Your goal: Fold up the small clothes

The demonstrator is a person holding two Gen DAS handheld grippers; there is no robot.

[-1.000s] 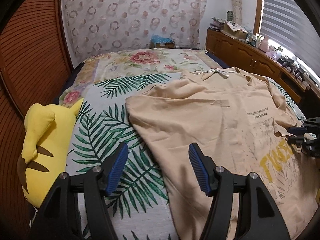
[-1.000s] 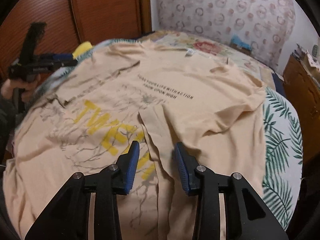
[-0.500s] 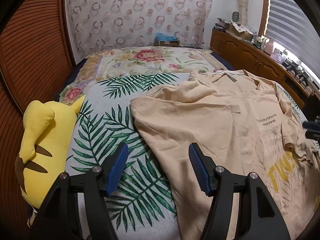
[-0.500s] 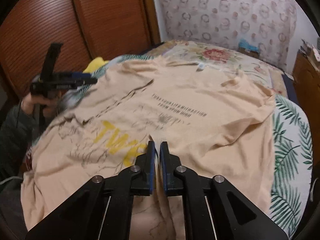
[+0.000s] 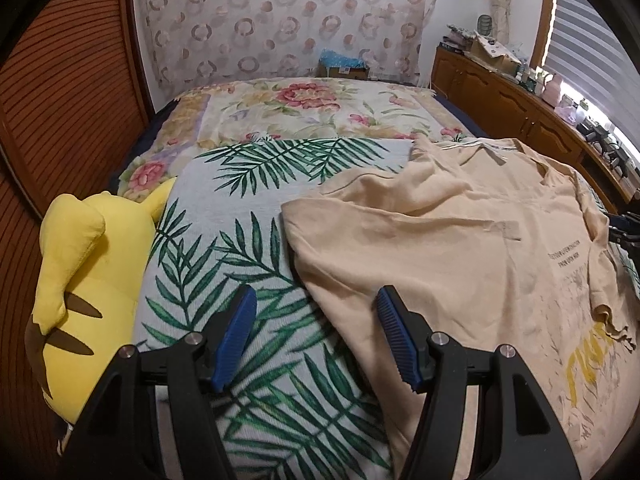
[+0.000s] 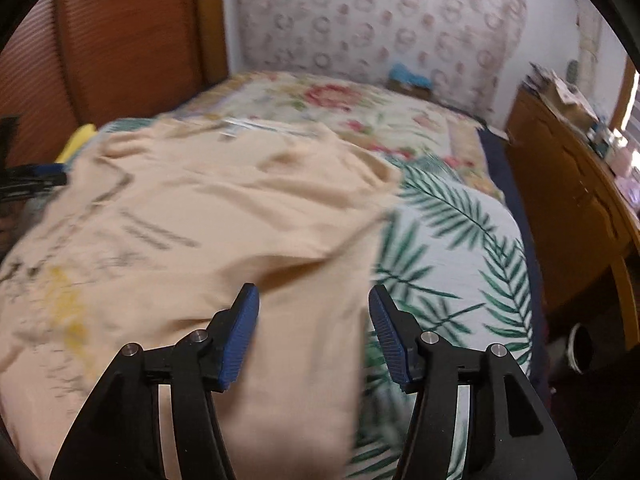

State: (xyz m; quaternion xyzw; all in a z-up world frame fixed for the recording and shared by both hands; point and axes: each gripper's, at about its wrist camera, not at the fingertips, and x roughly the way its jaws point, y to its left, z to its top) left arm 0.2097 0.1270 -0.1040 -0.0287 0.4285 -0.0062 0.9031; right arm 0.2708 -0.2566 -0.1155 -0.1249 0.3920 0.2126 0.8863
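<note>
A beige T-shirt (image 5: 460,248) with black text and yellow print lies spread on the bed, its collar toward the headboard. It also shows, blurred, in the right wrist view (image 6: 192,240). My left gripper (image 5: 316,320) is open and empty above the shirt's left sleeve edge. My right gripper (image 6: 314,324) is open and empty above the shirt's right side edge. The right gripper's tip shows at the right edge of the left wrist view (image 5: 624,224), and the left gripper at the left edge of the right wrist view (image 6: 32,180).
The bed has a palm-leaf cover (image 5: 240,248) and a floral blanket (image 5: 304,112) farther back. A yellow plush toy (image 5: 84,264) lies at the bed's left edge. A wooden cabinet (image 5: 512,112) with clutter runs along the right. A wooden wall (image 5: 60,92) stands at the left.
My right gripper was shut on a fold of the shirt half a second ago; it has opened, let go and swung right. My left gripper stayed open and drifted a little left.
</note>
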